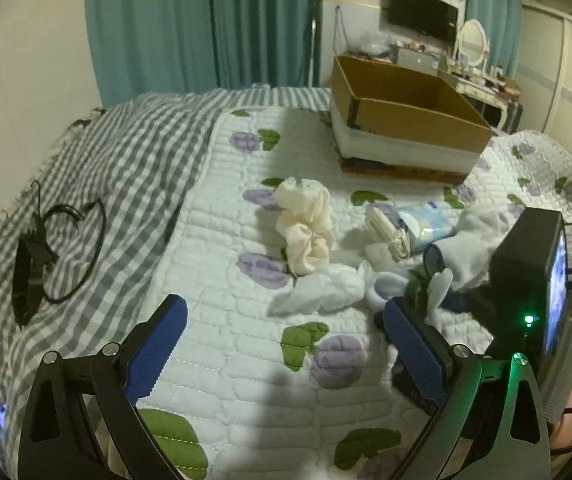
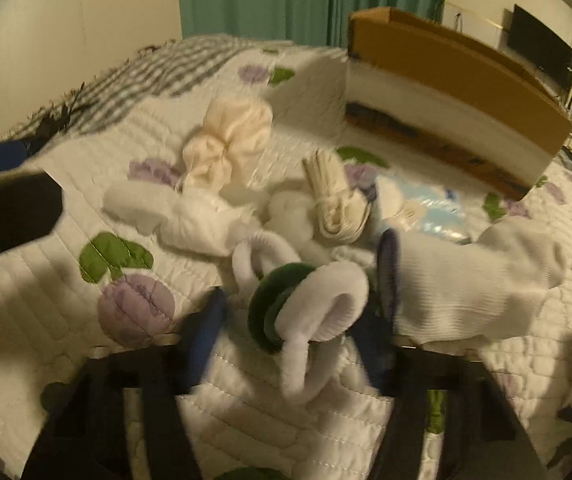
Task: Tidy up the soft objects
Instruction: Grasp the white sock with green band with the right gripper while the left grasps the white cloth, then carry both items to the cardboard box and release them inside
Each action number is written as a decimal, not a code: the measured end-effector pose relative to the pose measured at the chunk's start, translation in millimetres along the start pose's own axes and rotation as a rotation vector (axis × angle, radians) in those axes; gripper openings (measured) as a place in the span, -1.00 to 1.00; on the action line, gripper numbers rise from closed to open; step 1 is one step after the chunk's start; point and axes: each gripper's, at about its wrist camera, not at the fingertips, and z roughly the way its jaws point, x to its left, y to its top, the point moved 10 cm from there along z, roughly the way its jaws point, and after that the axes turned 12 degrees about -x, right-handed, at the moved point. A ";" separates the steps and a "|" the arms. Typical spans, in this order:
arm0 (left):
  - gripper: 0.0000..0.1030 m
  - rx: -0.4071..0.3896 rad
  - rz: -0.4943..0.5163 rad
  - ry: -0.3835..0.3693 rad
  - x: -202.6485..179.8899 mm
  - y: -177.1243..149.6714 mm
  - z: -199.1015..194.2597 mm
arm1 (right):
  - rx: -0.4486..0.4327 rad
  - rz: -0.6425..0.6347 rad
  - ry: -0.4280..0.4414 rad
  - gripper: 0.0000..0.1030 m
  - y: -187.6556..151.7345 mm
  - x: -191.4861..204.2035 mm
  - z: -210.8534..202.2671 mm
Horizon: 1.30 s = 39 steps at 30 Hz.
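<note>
A heap of soft things lies on the flowered quilt: a cream knotted cloth, a crumpled white cloth, a rolled cream bundle, a light blue packet and a white sock. My left gripper is open and empty above the quilt, in front of the heap. My right gripper is blurred; its jaws stand apart around white loops and a dark green ring. The sock drapes over its right finger.
An open cardboard box stands on the bed behind the heap. A grey checked blanket with a black strap and cable lies to the left. Teal curtains hang behind. A dresser with a mirror and a wall TV are at the far right.
</note>
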 end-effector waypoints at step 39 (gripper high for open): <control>-0.18 0.110 0.066 -0.037 -48.8 -29.0 74.4 | -0.164 0.129 -0.100 -0.37 45.9 -80.6 -54.0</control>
